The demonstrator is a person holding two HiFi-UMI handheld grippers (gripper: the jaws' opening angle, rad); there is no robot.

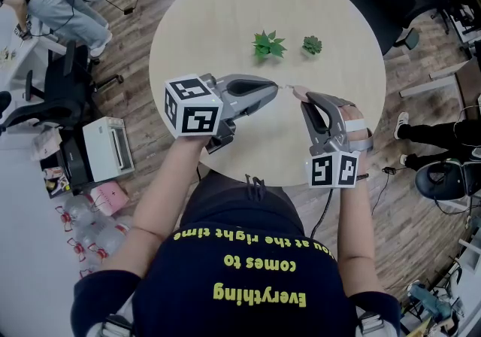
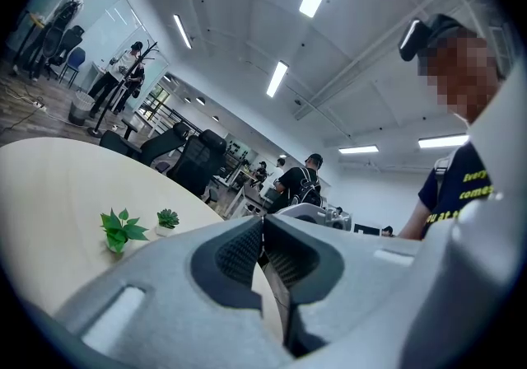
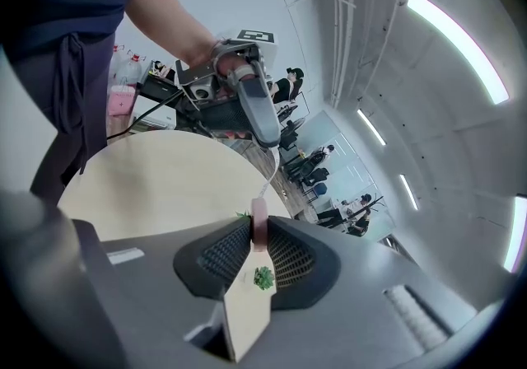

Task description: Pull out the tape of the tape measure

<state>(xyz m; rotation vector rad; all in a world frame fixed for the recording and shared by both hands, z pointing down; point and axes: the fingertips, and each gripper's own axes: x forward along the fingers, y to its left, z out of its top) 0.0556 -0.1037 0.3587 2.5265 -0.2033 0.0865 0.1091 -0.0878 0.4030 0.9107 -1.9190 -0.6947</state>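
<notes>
As right gripper (image 3: 258, 237) pinches, jaws flank tape measure (image 3: 260, 215).

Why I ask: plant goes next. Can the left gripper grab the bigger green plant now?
Probably not yet: the left gripper is shut on the tape, though nothing blocks the bigger plant.

A round, pale counter (image 1: 225, 19) is seen in the upper middle of the head view, standing on a dark plank floor (image 1: 139, 113). Two small potted greens are set on its upper part, near each other: a leafy plant (image 1: 268, 44) and, to its right, a succulent (image 1: 312, 44).
</notes>
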